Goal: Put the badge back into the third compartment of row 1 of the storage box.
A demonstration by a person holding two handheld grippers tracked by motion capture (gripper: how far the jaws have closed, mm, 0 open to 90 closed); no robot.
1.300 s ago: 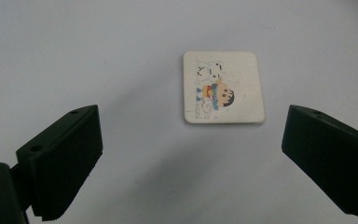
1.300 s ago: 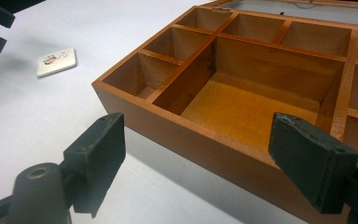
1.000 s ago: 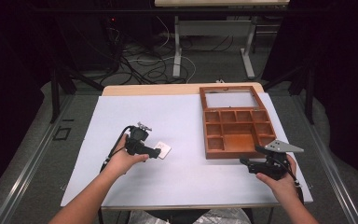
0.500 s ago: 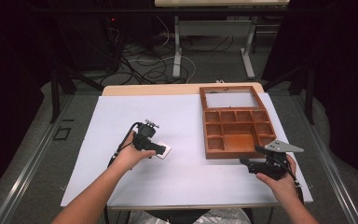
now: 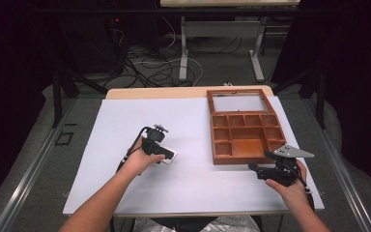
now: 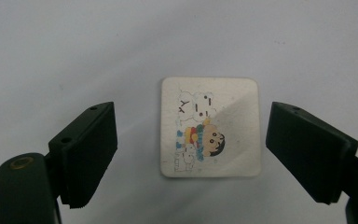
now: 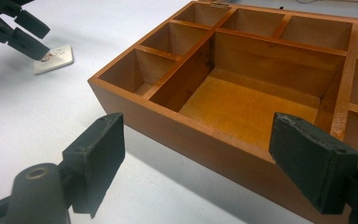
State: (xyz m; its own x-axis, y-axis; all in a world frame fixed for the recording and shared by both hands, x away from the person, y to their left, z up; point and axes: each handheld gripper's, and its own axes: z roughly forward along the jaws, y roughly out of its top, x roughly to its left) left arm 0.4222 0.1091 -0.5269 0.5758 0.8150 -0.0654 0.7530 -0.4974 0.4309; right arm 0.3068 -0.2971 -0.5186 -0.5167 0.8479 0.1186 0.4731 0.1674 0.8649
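White table (image 5: 125, 125), small picture card (image 6: 209, 127) flat on it well left of the wooden box (image 5: 244, 154), squarely between the closing left tongs (image 6: 191, 154), not yet pinched; right tongs (image 7: 214, 163) apart beside the box.

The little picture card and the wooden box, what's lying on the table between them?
Nothing: the high view shows bare white table between card and box.

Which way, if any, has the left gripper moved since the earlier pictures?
Yes. The left gripper has shifted right, toward the brown wooden compartment box, over the small white picture card; its jaws have been closing, not yet touching it.
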